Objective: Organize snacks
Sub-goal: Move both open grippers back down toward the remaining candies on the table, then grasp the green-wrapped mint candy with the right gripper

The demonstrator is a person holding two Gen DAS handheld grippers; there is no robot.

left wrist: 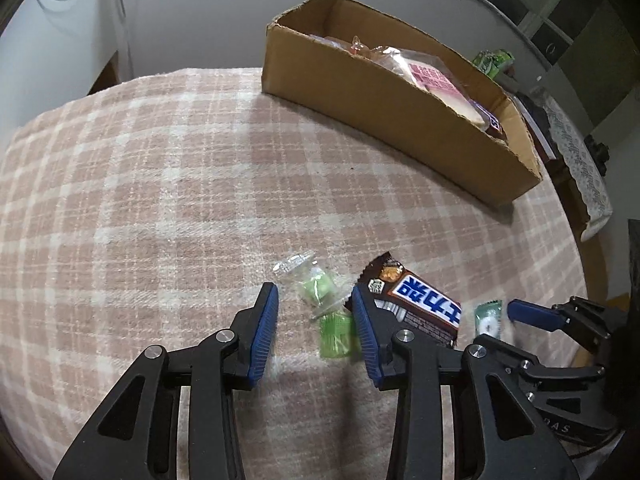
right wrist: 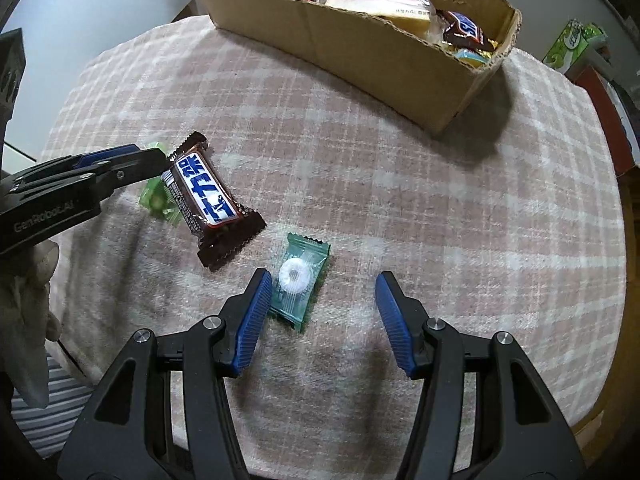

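Note:
My left gripper [left wrist: 314, 330] is open over a green jelly candy in clear wrap [left wrist: 318, 288], which lies between its blue pads; it also shows in the right wrist view [right wrist: 156, 196]. A brown chocolate bar with blue lettering [left wrist: 416, 300] lies just right of it, also in the right wrist view [right wrist: 208, 200]. My right gripper [right wrist: 320, 320] is open, with a green-wrapped white ring mint [right wrist: 298, 276] lying by its left pad [right wrist: 252, 316]. The mint also shows in the left wrist view [left wrist: 488, 318]. A cardboard box [left wrist: 380, 120] holds several snacks at the back.
A pink plaid cloth [left wrist: 160, 200] covers the round table. The box also shows in the right wrist view [right wrist: 360, 44]. A green carton [right wrist: 572, 44] stands beyond the table at the right. The table edge drops off at the right [left wrist: 576, 240].

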